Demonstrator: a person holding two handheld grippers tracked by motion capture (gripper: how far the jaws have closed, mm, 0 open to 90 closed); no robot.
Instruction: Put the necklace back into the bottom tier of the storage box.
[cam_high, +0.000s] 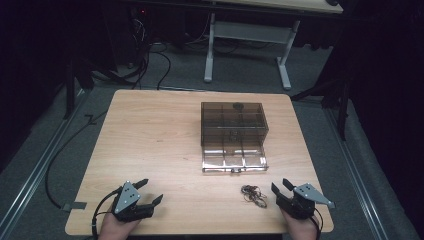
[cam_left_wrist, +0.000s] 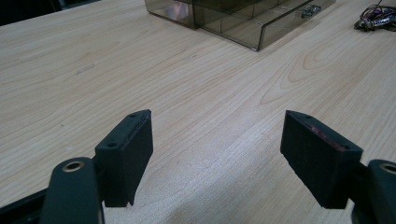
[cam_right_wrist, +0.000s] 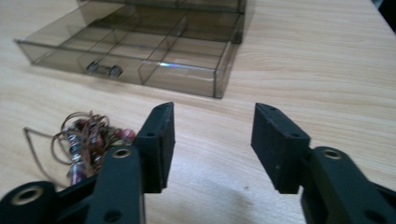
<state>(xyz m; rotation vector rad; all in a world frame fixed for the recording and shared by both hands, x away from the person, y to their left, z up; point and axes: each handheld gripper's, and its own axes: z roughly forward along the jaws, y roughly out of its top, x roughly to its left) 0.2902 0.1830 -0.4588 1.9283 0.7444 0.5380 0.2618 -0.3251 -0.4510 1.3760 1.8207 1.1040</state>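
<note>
The wooden table (cam_high: 150, 145) carries a smoked-plastic organiser box (cam_high: 233, 126) with its bottom drawer (cam_high: 234, 161) pulled out, and a beaded necklace (cam_high: 254, 195) lying in front of it. The left gripper (cam_high: 148, 194) and right gripper (cam_high: 281, 186) rest near the front edge, both spread wide and empty; judged a starting position, the next move likely being the right gripper closing on the necklace just beside it

on my light wooden table (cam_high: 150, 150) the smoky clear plastic drawer box (cam_high: 233, 122) sits right of centre, its bottom drawer (cam_high: 234, 161) pulled toward me. the tangled beaded wire necklace (cam_high: 254, 195) lies nearer me, between my left gripper (cam_high: 149, 192) and right gripper (cam_high: 281, 185).
</note>
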